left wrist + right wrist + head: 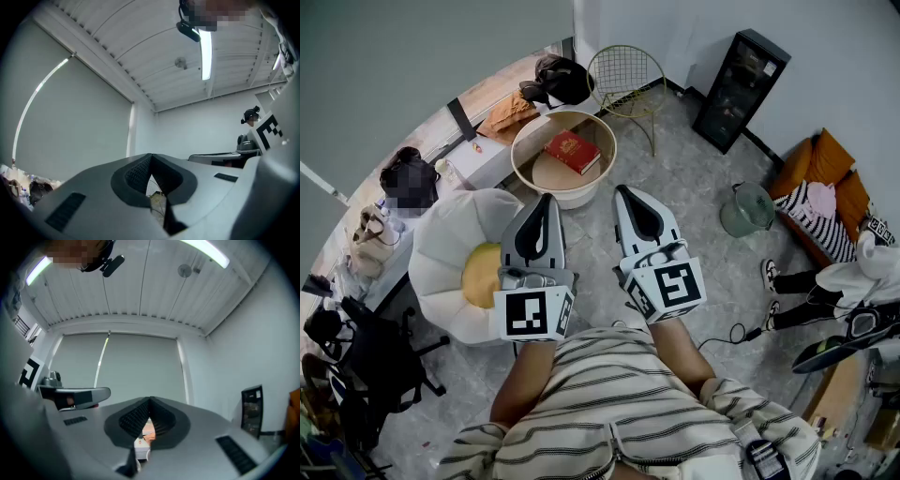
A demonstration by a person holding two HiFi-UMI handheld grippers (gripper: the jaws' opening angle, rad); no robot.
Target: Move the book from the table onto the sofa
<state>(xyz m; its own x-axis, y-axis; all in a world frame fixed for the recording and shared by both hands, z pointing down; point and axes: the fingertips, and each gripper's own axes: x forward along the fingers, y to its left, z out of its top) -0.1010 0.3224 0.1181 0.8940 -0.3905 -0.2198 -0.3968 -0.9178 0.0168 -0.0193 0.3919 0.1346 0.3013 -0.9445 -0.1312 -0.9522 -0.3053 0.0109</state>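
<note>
A red book [573,150] lies flat on the round, rimmed table [528,141] ahead of me. Both grippers are held side by side in front of my body, tilted slightly upward, short of the table. The tips of my left gripper [547,198] sit near the table's front rim, and its jaws are shut with nothing between them [151,157]. My right gripper [622,191] is likewise shut and empty [150,401]. A white cushioned seat with a yellow centre [459,267] is at the left beside the table. An orange sofa [825,173] with cushions stands at the far right.
A gold wire chair [626,73] and a black cabinet [741,86] stand behind the table. A green lidded pot [746,208] sits on the floor at right, near a seated person [853,281]. At the left are a cluttered desk [441,159] and a black office chair [366,375].
</note>
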